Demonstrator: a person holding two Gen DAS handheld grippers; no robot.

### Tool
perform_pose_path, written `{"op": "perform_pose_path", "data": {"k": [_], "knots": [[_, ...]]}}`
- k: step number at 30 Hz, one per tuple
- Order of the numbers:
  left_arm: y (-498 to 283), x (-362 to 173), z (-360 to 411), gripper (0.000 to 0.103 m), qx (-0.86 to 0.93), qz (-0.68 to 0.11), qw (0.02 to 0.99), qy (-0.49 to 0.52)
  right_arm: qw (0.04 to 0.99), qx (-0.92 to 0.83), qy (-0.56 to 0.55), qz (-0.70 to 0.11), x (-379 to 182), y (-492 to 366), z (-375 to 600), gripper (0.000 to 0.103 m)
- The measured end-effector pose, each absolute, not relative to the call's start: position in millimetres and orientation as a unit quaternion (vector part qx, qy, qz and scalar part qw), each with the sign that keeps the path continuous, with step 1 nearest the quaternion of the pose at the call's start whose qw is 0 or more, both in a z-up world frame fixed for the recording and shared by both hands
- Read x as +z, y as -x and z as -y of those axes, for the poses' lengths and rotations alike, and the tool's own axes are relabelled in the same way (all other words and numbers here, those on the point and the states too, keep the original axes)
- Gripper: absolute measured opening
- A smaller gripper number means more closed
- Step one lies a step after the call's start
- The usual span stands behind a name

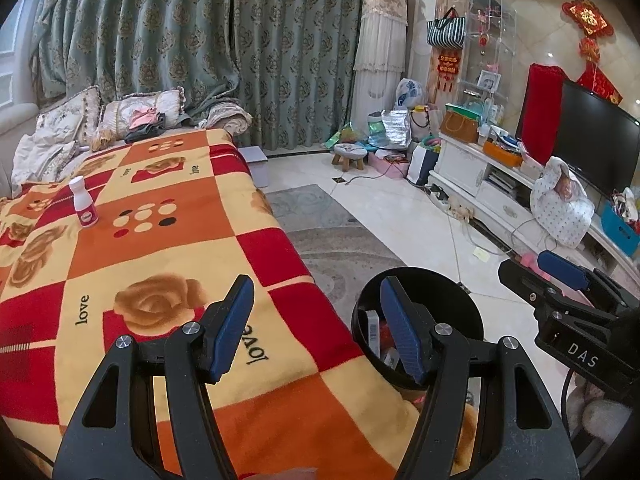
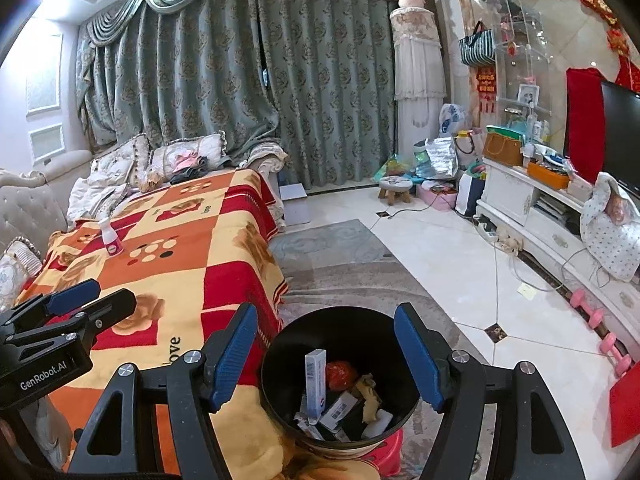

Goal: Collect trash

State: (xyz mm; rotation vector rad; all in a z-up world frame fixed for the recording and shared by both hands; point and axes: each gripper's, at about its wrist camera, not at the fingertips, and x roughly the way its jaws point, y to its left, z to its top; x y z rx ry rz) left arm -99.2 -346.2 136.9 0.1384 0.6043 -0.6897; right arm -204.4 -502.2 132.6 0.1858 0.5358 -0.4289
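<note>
Left gripper (image 1: 316, 328) spread, nothing between pads, low centre over the blanket (image 1: 168, 248) edge. Bottle (image 1: 83, 201) stands upright, upper left on the blanket. Right gripper (image 2: 326, 356) spread, empty, lower centre above the bin (image 2: 280, 344). Bin sits just right of the blanket, holds a box (image 2: 315, 380) and scraps.

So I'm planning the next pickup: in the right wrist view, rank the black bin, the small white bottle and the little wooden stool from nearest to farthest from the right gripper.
From the right gripper:
1. Black bin, just below the open fingers.
2. White bottle, upright on the blanket, far left.
3. Wooden stool, on the floor by the curtain.
</note>
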Motion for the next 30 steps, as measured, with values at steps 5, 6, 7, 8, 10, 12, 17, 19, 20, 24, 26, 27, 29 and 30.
{"op": "perform_pose_path", "data": {"k": [5,6,7,8,10,12,17,19,20,24,26,27,29,30], "knots": [[99.6,135.6,346.6,0.065,-0.333,-0.291,0.894,-0.068,0.937,-0.21,-0.091,-0.265,130.9,205.8,502.7,0.069],[99.7,135.7,346.6,0.065,-0.332,-0.291,0.894,-0.068,0.936,-0.21,-0.091,-0.266,130.3,206.3,503.1,0.069],[100.1,135.3,346.6,0.065,-0.333,-0.291,0.894,-0.069,0.936,-0.21,-0.091,-0.267,129.9,206.7,503.5,0.069],[99.9,135.5,346.7,0.065,-0.333,-0.291,0.894,-0.068,0.936,-0.21,-0.092,-0.268,129.5,206.9,503.9,0.069],[100.8,133.5,347.7,0.065,-0.334,-0.293,0.893,-0.067,0.935,-0.211,-0.092,-0.269,129.0,205.4,505.1,0.069],[101.0,130.7,347.9,0.065,-0.336,-0.293,0.893,-0.068,0.935,-0.21,-0.092,-0.271,128.4,205.4,505.4,0.069],[102.5,128.3,350.1,0.065,-0.336,-0.295,0.892,-0.072,0.934,-0.21,-0.09,-0.273,128.7,204.7,505.4,0.072],[102.7,128.2,350.2,0.065,-0.336,-0.295,0.892,-0.071,0.934,-0.21,-0.091,-0.274,128.6,204.4,505.5,0.073],[102.7,128.4,350.2,0.065,-0.336,-0.295,0.891,-0.071,0.934,-0.21,-0.091,-0.274,128.7,204.3,505.3,0.073],[102.3,128.6,350.2,0.065,-0.336,-0.295,0.892,-0.071,0.934,-0.21,-0.091,-0.275,128.4,203.8,505.6,0.073],[102.4,128.6,350.1,0.065,-0.336,-0.296,0.891,-0.071,0.934,-0.21,-0.091,-0.276,128.1,203.8,505.6,0.073],[103.6,127.5,350.3,0.065,-0.336,-0.296,0.891,-0.071,0.934,-0.21,-0.091,-0.276,128.4,203.8,505.7,0.073],[102.2,128.8,350.2,0.065,-0.336,-0.296,0.891,-0.071,0.933,-0.21,-0.09,-0.276,128.0,204.2,505.5,0.073],[103.2,127.7,350.5,0.065,-0.336,-0.297,0.891,-0.071,0.933,-0.21,-0.09,-0.276,127.8,203.8,505.6,0.073]]}}
